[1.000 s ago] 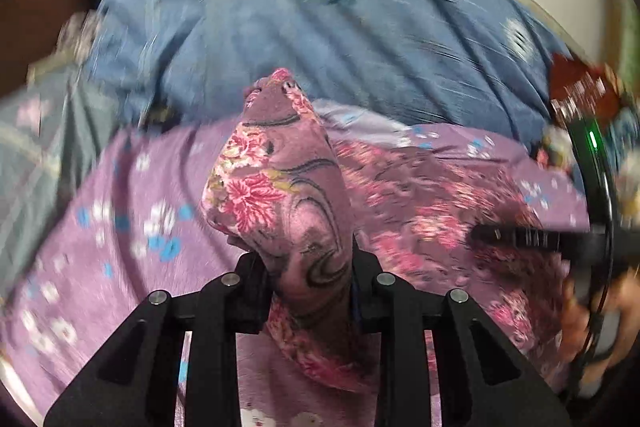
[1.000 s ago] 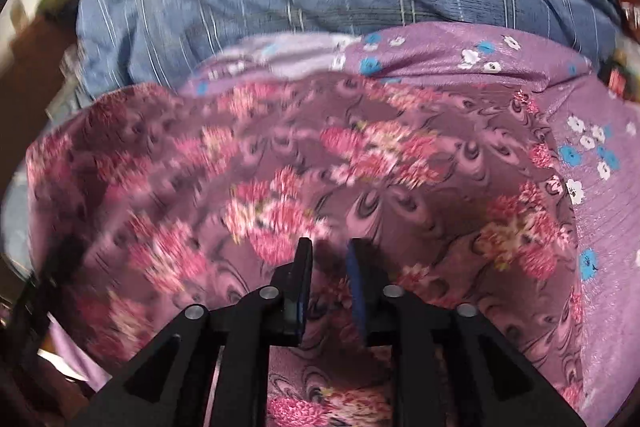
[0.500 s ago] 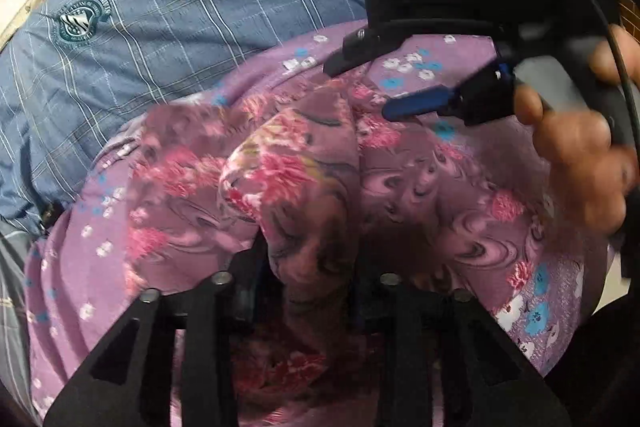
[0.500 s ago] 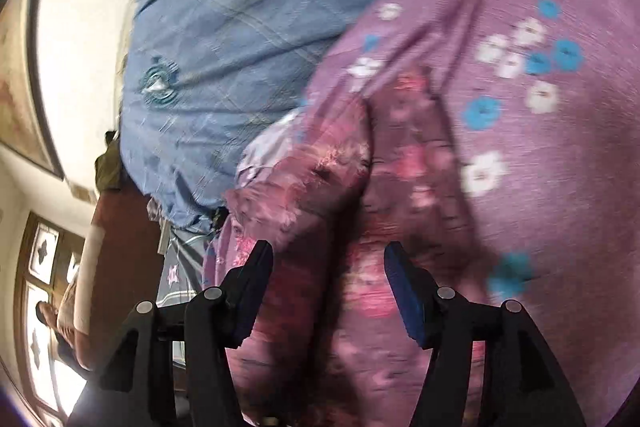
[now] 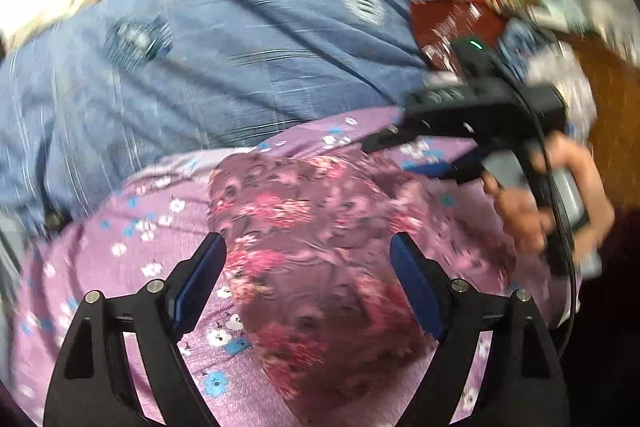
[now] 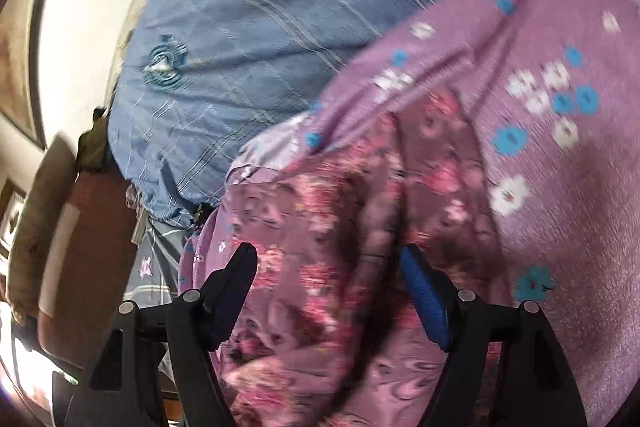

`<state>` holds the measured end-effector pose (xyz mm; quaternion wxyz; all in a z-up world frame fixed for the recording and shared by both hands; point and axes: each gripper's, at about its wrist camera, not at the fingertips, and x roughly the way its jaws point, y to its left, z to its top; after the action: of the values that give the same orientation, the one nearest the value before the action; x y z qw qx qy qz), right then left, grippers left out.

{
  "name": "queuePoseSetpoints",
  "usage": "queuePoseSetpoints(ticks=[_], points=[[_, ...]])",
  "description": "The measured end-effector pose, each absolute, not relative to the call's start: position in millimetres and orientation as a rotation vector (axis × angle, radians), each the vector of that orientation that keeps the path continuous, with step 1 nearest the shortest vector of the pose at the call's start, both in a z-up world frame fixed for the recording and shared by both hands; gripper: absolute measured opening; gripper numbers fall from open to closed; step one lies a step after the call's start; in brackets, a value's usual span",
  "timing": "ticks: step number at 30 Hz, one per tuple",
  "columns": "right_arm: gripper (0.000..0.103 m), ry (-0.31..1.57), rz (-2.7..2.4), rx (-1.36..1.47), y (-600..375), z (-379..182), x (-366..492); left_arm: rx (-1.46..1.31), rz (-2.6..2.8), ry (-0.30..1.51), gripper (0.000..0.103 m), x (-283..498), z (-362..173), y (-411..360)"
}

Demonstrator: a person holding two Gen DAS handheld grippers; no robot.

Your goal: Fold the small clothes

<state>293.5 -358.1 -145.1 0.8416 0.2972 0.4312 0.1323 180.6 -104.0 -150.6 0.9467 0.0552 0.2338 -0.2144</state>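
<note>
**Both tools released; dark floral garment lying folded on the lilac cloth**

Left tool (image 5: 308,267): jaws wide apart, nothing between the pads; it hangs above the dark pink-and-maroon floral garment (image 5: 320,251). Right tool (image 6: 328,287): jaws also apart, straddling a raised ridge of the same garment (image 6: 320,267) without pinching it. In the left view the right tool (image 5: 460,147) sits off toward the garment's far right corner, held in the person's hand (image 5: 532,211).

Garment position: a compact doubled bundle on a lilac cloth with small white and blue flowers (image 5: 120,247), which lies over a blue striped bedcover (image 5: 240,67). Frames are motion-blurred; exact hems are hard to trace.

Handling (judgement): thin, light, limp woven fabric. It will sag and bunch rather than hold a crease, and layers may slide over each other. Best hold is at a corner or along the folded edge, taking all layers at once; a mid-panel pinch would likely lift one layer, or catch the lilac cloth beneath.

Room: open bedcover beyond the garment. The lilac cloth's near-left edge (image 6: 200,247) drops away, with furniture close on that side.
</note>
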Motion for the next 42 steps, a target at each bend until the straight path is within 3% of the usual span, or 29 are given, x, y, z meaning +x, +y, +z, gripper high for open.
queuePoseSetpoints(ticks=[3, 6, 7, 10, 16, 19, 22, 24, 26, 28, 32, 35, 37, 41, 42], points=[[0.072, 1.002, 0.248, 0.583, -335.7, -164.0, 305.5, 0.064, -0.494, 0.506, 0.084, 188.5, -162.4, -101.9], [0.025, 1.025, 0.211, 0.477, -318.1, -169.4, 308.5, 0.147, -0.483, 0.492, 0.084, 187.8, -174.4, -108.6], [0.015, 0.998, 0.192, 0.440, -314.9, -165.7, 306.1, 0.159, -0.473, 0.485, 0.084, 189.2, -173.3, -107.8], [0.009, 0.918, 0.172, 0.472, -326.9, -152.6, 295.2, 0.079, -0.473, 0.468, 0.084, 196.8, -159.0, -89.4], [0.012, 0.816, -0.001, 0.458, -367.0, -140.1, 271.3, -0.105, -0.436, 0.558, 0.084, 221.0, -163.5, -63.1], [0.032, 0.986, -0.055, 0.541, -390.2, -169.4, 280.4, -0.027, -0.441, 0.647, 0.084, 229.7, -174.7, -85.4], [0.037, 0.852, -0.084, 0.613, -409.3, -146.9, 266.7, 0.105, -0.388, 0.652, 0.084, 225.6, -180.2, -105.2], [0.037, 0.718, -0.084, 0.576, -408.2, -121.6, 256.5, 0.079, -0.410, 0.644, 0.084, 222.4, -177.3, -102.9], [0.034, 0.706, 0.004, 0.531, -393.5, -110.6, 262.5, 0.063, -0.418, 0.643, 0.084, 223.5, -176.7, -100.7], [0.027, 0.747, 0.070, 0.436, -366.2, -105.3, 281.6, 0.059, -0.422, 0.658, 0.084, 227.9, -179.3, -102.0], [0.028, 0.892, 0.083, 0.360, -337.5, -128.1, 330.5, 0.063, -0.427, 0.660, 0.084, 232.2, -177.8, -103.8], [0.026, 1.087, -0.008, 0.439, -351.4, -178.9, 360.6, 0.078, -0.424, 0.660, 0.084, 235.4, -178.8, -103.4], [0.025, 1.066, 0.016, 0.527, -365.7, -173.6, 350.8, 0.080, -0.418, 0.673, 0.084, 238.4, -180.7, -101.8], [0.036, 1.057, 0.029, 0.529, -378.2, -150.6, 302.2, 0.040, -0.396, 0.674, 0.084, 242.0, -178.0, -92.4], [0.048, 1.045, 0.040, 0.545, -381.6, -144.4, 294.8, 0.026, -0.395, 0.676, 0.084, 242.8, -177.8, -90.1]])
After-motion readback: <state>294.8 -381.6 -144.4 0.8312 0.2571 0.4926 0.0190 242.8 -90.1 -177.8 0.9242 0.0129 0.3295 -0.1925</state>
